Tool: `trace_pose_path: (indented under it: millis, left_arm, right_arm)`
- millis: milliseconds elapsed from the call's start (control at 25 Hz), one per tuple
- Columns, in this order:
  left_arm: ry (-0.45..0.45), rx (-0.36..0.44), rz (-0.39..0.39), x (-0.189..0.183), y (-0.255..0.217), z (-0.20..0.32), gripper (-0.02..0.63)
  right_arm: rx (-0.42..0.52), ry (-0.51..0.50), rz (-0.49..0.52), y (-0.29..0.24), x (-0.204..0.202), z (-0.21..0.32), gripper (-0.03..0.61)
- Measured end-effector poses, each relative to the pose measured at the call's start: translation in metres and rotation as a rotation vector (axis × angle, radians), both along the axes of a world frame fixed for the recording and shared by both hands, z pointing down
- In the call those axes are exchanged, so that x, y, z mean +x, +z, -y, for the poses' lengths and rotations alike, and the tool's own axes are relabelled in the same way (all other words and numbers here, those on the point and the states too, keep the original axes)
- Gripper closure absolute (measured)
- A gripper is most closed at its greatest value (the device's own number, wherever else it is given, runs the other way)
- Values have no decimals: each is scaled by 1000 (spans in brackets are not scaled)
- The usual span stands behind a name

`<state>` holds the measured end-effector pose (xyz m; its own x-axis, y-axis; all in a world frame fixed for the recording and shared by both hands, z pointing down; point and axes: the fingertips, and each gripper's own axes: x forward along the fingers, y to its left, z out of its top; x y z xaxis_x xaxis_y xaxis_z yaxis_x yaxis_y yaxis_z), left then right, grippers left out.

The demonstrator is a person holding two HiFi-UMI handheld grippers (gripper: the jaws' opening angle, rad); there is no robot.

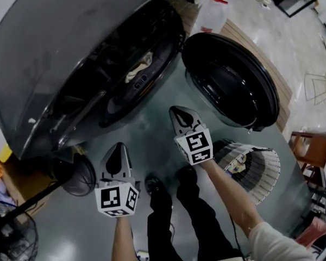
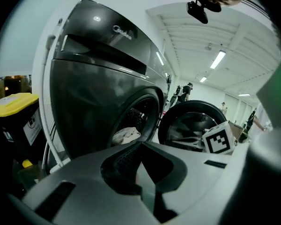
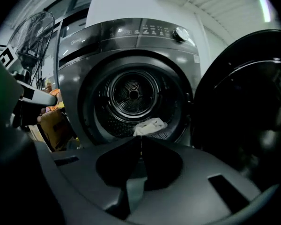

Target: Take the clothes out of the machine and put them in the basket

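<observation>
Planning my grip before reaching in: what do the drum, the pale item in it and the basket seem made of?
Drum: bare metal, likely stainless steel; it gleams and its wall is perforated. Pale item: soft cloth, matte, crumpled in folds. Basket: probably rigid white plastic, with slatted walls; hard to be sure.

A black fan (image 1: 73, 175), yellow-lidded bin (image 2: 11, 118) and wooden chair (image 1: 314, 148) stand about.
</observation>
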<state>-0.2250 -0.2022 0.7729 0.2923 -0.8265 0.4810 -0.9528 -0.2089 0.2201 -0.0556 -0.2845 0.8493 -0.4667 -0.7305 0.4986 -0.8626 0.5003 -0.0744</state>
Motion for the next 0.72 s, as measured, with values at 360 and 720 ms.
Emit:
trace_pose_path:
  millis: [360,720]
  left_arm:
    - [-64,42,24,-55,60,-12,595]
    - [-90,62,72,-92,116,-35,595]
  right_arm:
    - [59,-90,-35,64,-74,78,547]
    - [121,-147,-162,137,-119,157,150]
